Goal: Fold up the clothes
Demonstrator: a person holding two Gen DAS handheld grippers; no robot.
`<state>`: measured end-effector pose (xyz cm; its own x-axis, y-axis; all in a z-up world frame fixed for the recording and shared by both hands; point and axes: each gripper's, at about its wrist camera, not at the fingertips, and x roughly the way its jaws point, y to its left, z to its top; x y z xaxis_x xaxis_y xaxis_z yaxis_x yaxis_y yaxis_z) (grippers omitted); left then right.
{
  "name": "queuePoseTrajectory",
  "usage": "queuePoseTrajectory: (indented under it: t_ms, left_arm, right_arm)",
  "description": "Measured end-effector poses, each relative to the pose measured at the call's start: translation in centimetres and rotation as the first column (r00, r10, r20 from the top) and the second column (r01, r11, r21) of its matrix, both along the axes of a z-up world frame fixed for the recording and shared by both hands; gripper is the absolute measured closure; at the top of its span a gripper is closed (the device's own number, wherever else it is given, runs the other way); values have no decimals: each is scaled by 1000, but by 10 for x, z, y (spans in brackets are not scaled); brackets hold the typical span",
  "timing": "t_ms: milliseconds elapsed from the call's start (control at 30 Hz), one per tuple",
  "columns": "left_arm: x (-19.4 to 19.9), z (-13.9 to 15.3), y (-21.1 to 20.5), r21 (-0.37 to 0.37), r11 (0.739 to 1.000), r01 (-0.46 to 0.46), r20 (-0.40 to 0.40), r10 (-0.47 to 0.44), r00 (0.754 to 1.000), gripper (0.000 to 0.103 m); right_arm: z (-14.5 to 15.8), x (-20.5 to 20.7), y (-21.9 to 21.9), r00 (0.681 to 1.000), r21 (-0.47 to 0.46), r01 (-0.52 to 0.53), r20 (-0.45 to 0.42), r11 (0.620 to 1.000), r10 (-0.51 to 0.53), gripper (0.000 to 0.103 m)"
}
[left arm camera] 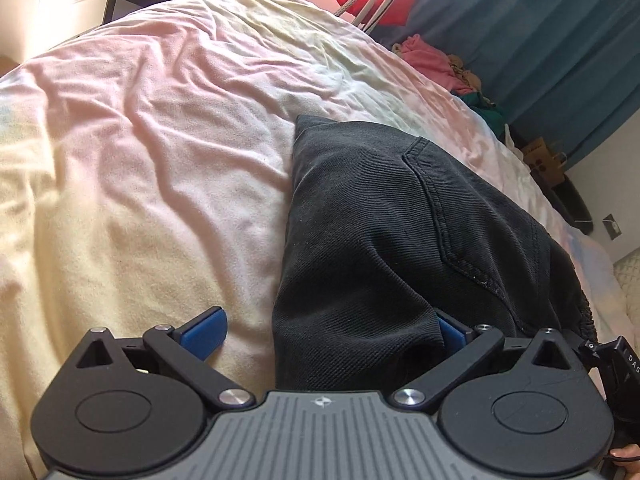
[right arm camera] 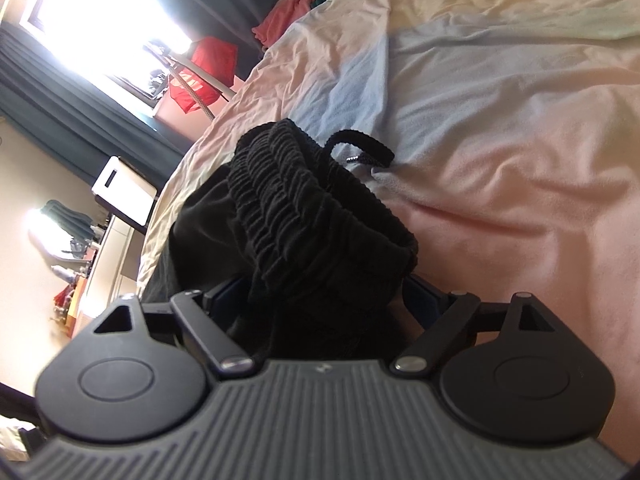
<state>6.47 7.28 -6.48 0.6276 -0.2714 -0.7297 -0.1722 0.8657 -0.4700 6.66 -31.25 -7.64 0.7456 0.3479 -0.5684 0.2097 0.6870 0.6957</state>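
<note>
Black trousers (left arm camera: 380, 240) — pastel tie-dye sheet (left arm camera: 140, 140)

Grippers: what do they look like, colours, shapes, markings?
Both match: ribbed grey body with a small compass-like emblem, two round black discs, black linkage arms with silver pivot pins. The left gripper has blue pads on its jaws; the right gripper's are mostly hidden by black fabric.

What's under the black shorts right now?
The black shorts lie on the wrinkled pastel bedsheet, which shows all around them. The drawstring rests on the sheet. Anything beneath the fabric itself is covered.
</note>
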Motion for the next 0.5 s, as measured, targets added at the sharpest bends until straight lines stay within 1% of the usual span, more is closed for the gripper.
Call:
queuePoseTrajectory:
  t_ms: [33,100,200,300,400,433,500]
  left_arm:
    - [0,0,0,-2,1000,-1,-1,1,1000,0]
    - [0,0,0,-7,1000,-3,0,3,1000,0]
    - [-1,1,-1,-12,1000,-6,3,7,1000,0]
    - [-1,1,-1,-15,1000,-11,2,11,1000,0]
    - [-2,2,0,-19,1000,-19,3,19,1000,0]
    - [-2,2,0,-20,1000,-21,3,21,1000,0]
    - [-3,2,0,-24,999,-27,4,27,1000,0]
  right_arm:
    - [-2,1,0,1000,6,-3,2,1000,3,17]
    - [-15,5,-5,1000,89,5,-6,996,-5,16]
    - [-34,11,-13,1000,219,20,-20,976,-16,14]
    - [-38,19,-13,1000,267,9,-24,964,-3,13]
    - [-34,20,-11,1000,266,-3,-26,964,11,13]
    - [-30,19,-10,1000,267,-12,-12,964,16,12]
    - [-22,17,-3,999,227,-46,16,973,44,12]
